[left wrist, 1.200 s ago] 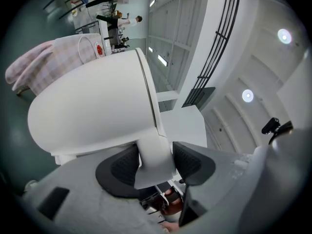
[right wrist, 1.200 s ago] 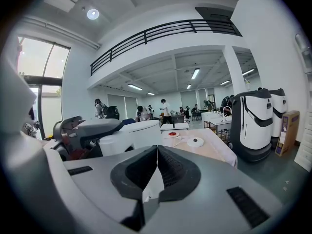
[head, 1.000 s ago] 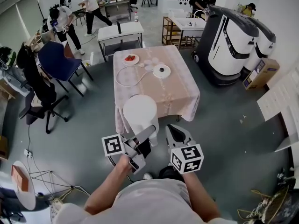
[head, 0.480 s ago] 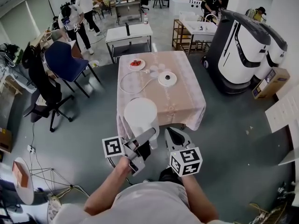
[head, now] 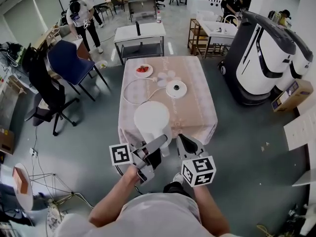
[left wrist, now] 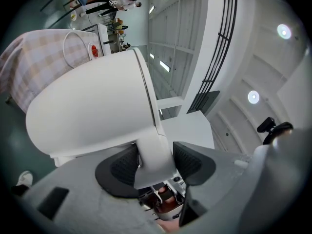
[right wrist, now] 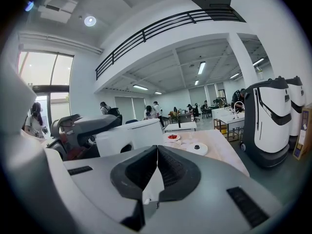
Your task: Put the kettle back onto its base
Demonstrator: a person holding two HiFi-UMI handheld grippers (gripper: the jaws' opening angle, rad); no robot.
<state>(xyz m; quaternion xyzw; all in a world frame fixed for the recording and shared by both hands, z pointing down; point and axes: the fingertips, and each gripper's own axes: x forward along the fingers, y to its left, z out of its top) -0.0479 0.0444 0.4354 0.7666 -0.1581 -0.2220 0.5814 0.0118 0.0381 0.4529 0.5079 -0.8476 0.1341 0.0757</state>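
A white kettle [head: 151,120] hangs in the air over the near edge of the checked table [head: 197,107]. My left gripper [head: 157,147] is shut on its handle [left wrist: 153,155], whose sides the two dark pads press. The kettle's body [left wrist: 92,113] fills the left gripper view. The round white base [head: 176,88] with a dark centre knob lies at the table's middle, its white cord [head: 132,83] looping to the left. The base [right wrist: 197,148] also shows small in the right gripper view. My right gripper [head: 185,141] is shut with nothing in it, beside the kettle.
A plate with red food [head: 143,69] sits at the table's far left corner. Two large white robots [head: 264,58] stand to the right. A blue chair [head: 66,63] and a black chair [head: 42,98] are on the left. Another table [head: 139,33] and several people are farther back.
The view has shifted a little closer to the table. The kettle stays held in my left gripper at the same spot in the picture.
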